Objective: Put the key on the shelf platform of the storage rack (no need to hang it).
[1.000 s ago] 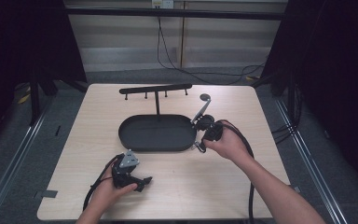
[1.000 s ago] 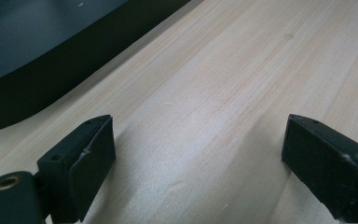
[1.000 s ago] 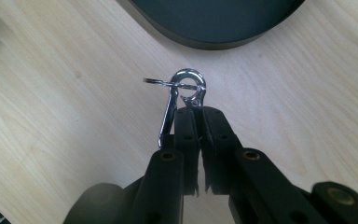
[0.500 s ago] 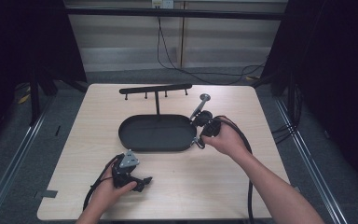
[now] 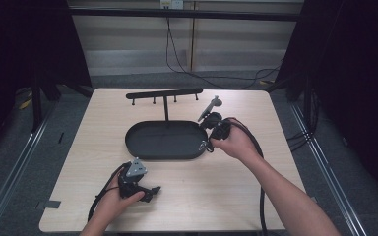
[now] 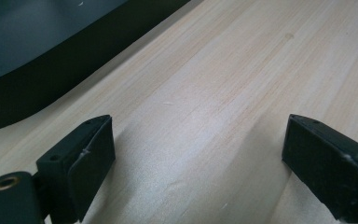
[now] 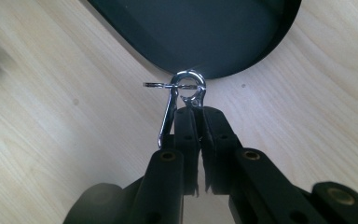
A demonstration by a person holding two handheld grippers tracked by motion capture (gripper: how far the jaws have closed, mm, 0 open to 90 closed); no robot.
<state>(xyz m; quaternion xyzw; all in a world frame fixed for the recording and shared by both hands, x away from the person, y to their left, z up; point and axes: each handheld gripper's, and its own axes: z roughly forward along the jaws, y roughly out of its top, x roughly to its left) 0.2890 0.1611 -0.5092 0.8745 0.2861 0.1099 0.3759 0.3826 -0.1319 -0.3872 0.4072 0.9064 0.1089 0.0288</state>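
Between the pinched jaws of the right gripper (image 7: 196,108) hangs a small metal clip (image 7: 179,95), held just above the table (image 5: 275,162) at the right rim of the black tray (image 5: 165,140). Nearer the front edge, the left gripper (image 6: 196,154) rests with its jaws wide apart on bare wood, holding nothing. Behind the tray stands a hook rack (image 5: 165,94); I can read no writing anywhere.

Metal clip (image 7: 179,100) part hidden btwn right gripper (image 7: 198,112) jaws; tray (image 7: 200,32) cut off by top edge.
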